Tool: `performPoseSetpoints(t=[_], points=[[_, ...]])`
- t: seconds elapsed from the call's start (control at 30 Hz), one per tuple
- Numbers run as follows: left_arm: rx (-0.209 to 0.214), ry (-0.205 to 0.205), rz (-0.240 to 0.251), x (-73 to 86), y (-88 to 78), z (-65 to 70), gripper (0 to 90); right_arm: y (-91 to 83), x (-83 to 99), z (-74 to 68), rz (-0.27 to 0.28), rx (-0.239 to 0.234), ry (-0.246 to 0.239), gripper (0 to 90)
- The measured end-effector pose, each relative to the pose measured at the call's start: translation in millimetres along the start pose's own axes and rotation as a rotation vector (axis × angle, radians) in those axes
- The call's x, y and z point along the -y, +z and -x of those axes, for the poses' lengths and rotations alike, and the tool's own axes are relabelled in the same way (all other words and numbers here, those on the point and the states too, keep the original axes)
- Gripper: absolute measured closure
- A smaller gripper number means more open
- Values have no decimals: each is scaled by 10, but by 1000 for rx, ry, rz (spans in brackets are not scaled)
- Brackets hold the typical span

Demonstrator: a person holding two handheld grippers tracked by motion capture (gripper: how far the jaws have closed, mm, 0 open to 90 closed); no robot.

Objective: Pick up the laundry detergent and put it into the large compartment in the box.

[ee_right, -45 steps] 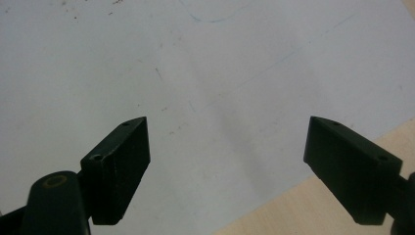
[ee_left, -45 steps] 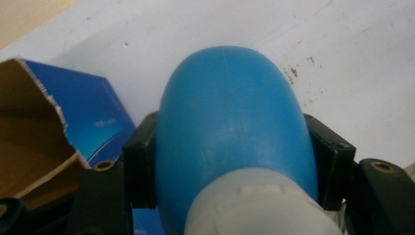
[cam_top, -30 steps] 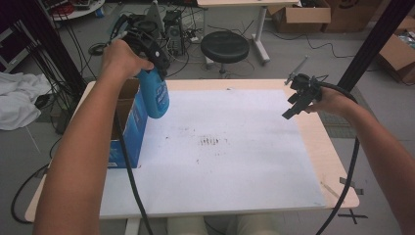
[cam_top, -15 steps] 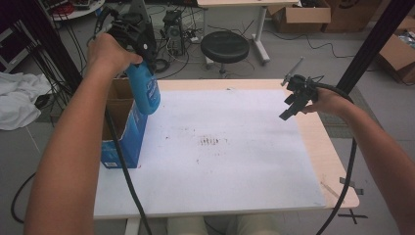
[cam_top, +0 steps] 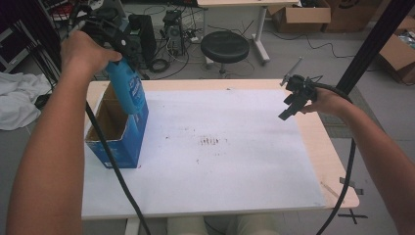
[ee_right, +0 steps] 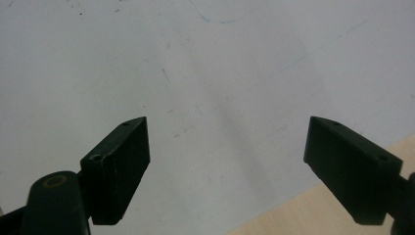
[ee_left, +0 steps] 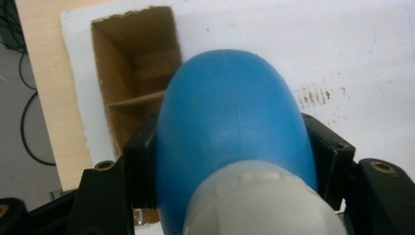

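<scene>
Wide free room over the white sheet-covered table top [cam_top: 235, 166] — nothing standing between the tall blue cardboard box [cam_top: 128, 142] at the left edge and the right side, just beside the bare wooden rim [cam_top: 337, 171]. Open mouth of the box partly blocked from above by the blue plastic bottle [cam_top: 126, 85] clamped in the left gripper [cam_top: 115, 41]. Inside — a cardboard divider [ee_left: 139, 98] across the brown cavity. Nothing between the parted jaws of the right gripper [ee_right: 227, 156].
</scene>
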State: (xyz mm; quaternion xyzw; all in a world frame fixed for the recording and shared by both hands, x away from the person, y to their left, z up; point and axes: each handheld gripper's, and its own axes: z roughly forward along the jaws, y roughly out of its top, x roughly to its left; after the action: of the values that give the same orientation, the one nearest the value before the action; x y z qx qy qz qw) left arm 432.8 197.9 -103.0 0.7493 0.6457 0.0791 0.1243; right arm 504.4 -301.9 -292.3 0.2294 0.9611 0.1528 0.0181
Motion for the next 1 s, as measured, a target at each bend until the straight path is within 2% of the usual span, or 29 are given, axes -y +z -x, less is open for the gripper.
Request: performPoseSetpoints(t=[0.17,0.3,0.63,0.9,1.0], points=[[-17,-2,-5,40,-59,-77,374,-3,3,0,-1,1,3,170],[-27,-23,2,79,-70,-166,374,-5,12,6,-2,2,6,170],[-50,-52,12,171,-37,-343,374,4,7,5,-9,3,9,170],[-68,-58,10,247,107,-457,375,15,-1,2,-16,4,7,171],[-70,-64,12,295,218,-516,375,15,4,5,-17,5,9,170]])
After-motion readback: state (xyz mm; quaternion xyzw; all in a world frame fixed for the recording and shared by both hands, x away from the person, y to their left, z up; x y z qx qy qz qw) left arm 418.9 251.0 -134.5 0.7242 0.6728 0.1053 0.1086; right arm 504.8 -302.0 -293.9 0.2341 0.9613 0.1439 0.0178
